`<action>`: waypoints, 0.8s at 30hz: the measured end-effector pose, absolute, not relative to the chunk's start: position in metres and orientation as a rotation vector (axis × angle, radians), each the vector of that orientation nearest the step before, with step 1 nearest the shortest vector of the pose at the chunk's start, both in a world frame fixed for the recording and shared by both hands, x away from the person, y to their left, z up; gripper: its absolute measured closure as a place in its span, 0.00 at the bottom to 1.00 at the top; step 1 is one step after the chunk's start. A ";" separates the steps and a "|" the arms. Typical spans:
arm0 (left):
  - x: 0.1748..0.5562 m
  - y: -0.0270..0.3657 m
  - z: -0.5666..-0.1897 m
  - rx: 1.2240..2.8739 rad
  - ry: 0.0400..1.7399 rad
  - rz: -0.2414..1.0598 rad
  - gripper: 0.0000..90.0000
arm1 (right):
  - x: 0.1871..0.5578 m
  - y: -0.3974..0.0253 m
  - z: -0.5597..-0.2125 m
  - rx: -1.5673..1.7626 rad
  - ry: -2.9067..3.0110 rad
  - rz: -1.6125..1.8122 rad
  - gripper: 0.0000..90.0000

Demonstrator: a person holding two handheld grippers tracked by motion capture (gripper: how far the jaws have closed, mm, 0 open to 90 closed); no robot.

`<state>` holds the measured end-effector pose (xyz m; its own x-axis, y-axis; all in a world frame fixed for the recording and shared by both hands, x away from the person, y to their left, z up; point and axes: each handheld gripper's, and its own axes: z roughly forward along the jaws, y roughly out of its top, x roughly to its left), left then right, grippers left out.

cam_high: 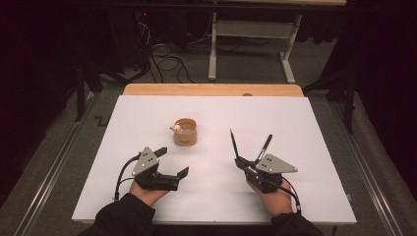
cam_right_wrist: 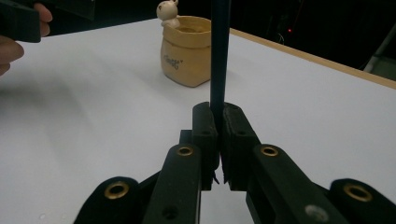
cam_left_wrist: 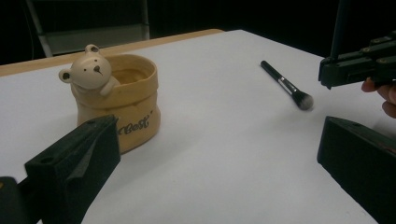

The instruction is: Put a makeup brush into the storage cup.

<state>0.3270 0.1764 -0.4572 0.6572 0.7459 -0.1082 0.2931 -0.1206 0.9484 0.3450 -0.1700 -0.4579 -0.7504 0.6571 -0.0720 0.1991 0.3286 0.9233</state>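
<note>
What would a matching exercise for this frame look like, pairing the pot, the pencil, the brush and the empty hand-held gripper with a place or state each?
Things:
1. tan sack-shaped ceramic pot with a bear figure on its rim
2. dark slim pencil
3. black-handled makeup brush
4. left hand-held gripper

Places or states:
A. lying flat on the white table
B. open, holding nothing
C. clamped between the jaws of the right hand-held gripper, pointing up
D. standing upright near the table's middle

Pairs: 1-D, 2-C, 3-A, 4-B
</note>
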 end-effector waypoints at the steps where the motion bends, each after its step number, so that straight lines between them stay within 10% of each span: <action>1: 0.327 0.176 -0.457 1.698 0.851 0.478 0.00 | 0.345 -0.169 -0.458 0.752 2.164 1.413 0.96; 24: 0.328 0.154 -0.440 1.675 0.792 0.422 0.06 | 0.337 -0.138 -0.462 0.680 2.235 1.478 0.96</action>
<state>0.3284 0.1545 -0.4402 0.7045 0.6967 -0.1352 0.2761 -0.0936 0.9566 0.3371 -0.1382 -0.4623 -0.8130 0.5806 -0.0441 0.1867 0.3317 0.9247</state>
